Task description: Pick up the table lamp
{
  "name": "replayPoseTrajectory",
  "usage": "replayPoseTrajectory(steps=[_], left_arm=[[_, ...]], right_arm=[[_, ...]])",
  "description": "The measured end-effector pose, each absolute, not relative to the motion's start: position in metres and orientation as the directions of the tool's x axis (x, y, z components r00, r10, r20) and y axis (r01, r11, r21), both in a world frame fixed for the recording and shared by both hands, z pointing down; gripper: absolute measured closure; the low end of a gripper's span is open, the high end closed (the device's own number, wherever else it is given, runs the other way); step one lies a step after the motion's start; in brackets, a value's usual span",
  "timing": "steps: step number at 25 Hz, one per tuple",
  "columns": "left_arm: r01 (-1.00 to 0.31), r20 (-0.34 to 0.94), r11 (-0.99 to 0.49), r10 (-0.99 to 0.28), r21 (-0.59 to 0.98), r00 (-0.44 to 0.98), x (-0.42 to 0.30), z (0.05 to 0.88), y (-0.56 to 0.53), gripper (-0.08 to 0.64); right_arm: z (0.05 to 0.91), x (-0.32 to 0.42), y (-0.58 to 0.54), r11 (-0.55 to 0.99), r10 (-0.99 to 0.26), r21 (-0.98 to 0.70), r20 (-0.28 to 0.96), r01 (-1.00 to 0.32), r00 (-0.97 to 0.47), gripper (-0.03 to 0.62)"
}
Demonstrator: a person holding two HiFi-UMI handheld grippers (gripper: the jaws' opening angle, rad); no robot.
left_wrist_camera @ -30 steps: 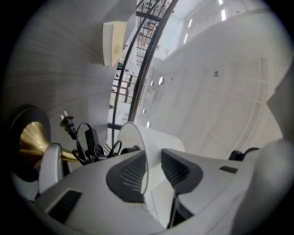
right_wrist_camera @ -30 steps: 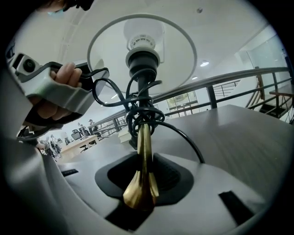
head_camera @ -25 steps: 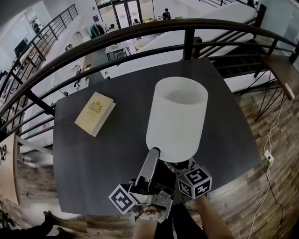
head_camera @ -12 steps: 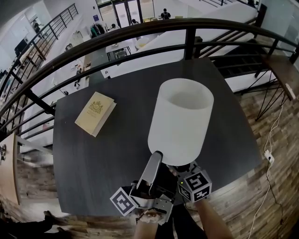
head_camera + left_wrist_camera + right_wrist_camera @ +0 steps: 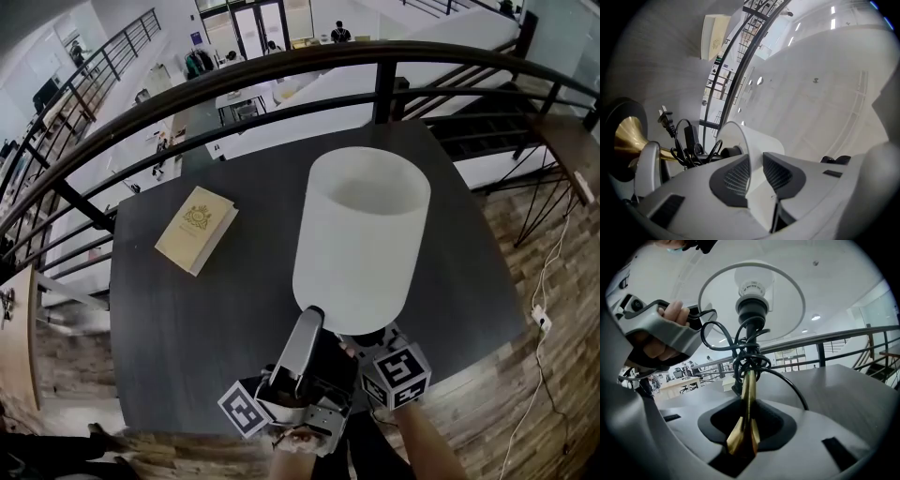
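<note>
Your lamp shade (image 5: 361,234) has edged upward as the left gripper (image 5: 754,176) tightens on its rim and the right gripper (image 5: 746,427) on the brass stem (image 5: 749,385) (both jaws closing), so the lift looks begun.

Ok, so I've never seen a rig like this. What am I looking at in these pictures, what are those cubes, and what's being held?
A person works a hand-held gripper in each hand, and the marker cubes are part of them. The head view comes from a camera on the person's head, looking down. The other two cameras ride on the grippers. A cream book lies on the dark table. The left gripper is closing with the white shade of the table lamp between its pads. The right gripper is closing on the lamp's brass stem, which is wound with black cord.
</note>
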State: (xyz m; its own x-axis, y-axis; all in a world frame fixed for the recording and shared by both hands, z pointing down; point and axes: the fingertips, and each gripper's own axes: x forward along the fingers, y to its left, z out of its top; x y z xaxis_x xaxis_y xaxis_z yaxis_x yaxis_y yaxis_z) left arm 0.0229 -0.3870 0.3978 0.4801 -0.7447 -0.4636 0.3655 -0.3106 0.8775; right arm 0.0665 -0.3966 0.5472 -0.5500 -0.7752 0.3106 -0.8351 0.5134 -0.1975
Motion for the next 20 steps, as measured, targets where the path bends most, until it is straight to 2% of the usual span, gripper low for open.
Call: replayPoseTrajectory(steps=[20], left_arm=[[0.350, -0.564, -0.443, -0.679, 0.825, 0.471, 0.029, 0.291, -0.380, 0.462]], right_arm=[[0.437, 0.073, -0.407, 0.547, -0.795, -0.159, 0.209, -0.822, -0.569, 0.476]])
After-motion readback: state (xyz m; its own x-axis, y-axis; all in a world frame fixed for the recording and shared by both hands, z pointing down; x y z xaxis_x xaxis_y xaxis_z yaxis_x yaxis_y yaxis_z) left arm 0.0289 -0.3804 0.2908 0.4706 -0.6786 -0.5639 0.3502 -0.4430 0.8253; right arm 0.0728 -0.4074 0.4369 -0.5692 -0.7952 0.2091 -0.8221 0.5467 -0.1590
